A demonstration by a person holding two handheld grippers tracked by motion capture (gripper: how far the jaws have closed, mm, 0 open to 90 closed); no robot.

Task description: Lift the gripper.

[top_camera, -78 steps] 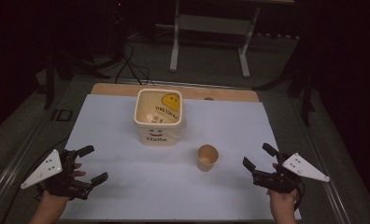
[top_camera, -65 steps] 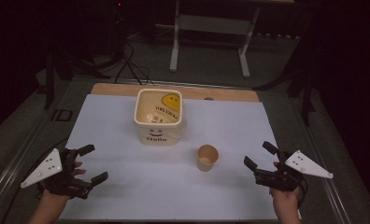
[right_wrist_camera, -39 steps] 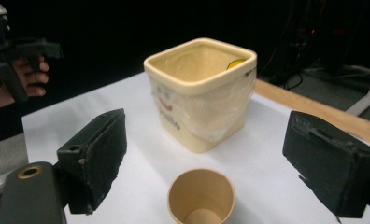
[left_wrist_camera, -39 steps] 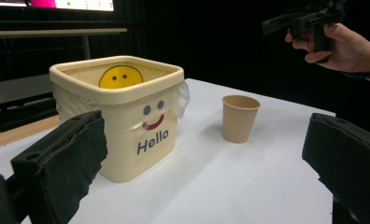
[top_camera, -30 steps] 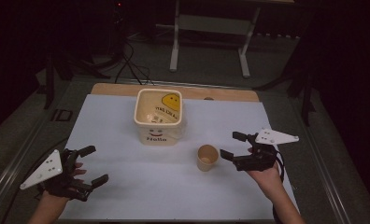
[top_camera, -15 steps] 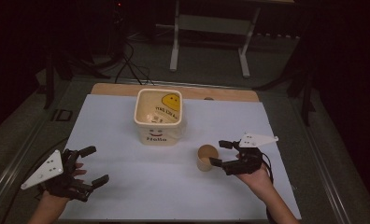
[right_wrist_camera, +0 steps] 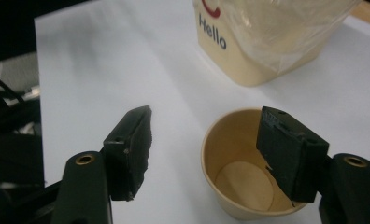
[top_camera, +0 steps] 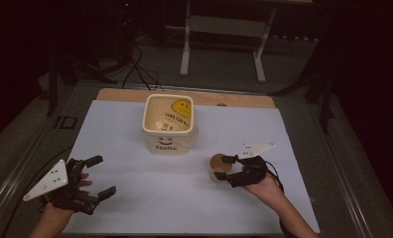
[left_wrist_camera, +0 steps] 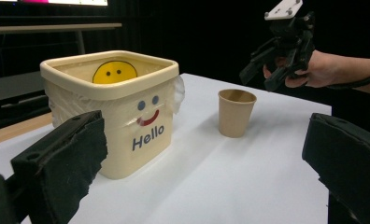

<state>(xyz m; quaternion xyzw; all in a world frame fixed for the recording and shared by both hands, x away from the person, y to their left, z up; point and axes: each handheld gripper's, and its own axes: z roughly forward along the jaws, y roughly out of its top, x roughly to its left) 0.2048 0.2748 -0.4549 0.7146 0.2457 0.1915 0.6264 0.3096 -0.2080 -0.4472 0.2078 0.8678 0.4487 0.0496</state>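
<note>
Cup point(top_camera: 218, 167) of brown paper stands upright on the white tabletop point(top_camera: 135, 208), just ahead of the right tongs point(top_camera: 228, 170), whose jaws have just been closing; one seems to hang over the rim, not pinching. Left tongs point(top_camera: 98, 176) rest spread, well apart from it. A tub point(top_camera: 167, 124) stands beyond.

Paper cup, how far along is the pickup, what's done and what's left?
Done: the right gripper hangs just above the paper cup, which stands upright and empty beside the Hello bin. In hand: its jaws have just been closing, with nothing gripped between them. Left, likely: lower, grip and lift the cup. The left gripper rests open, apart.
</note>
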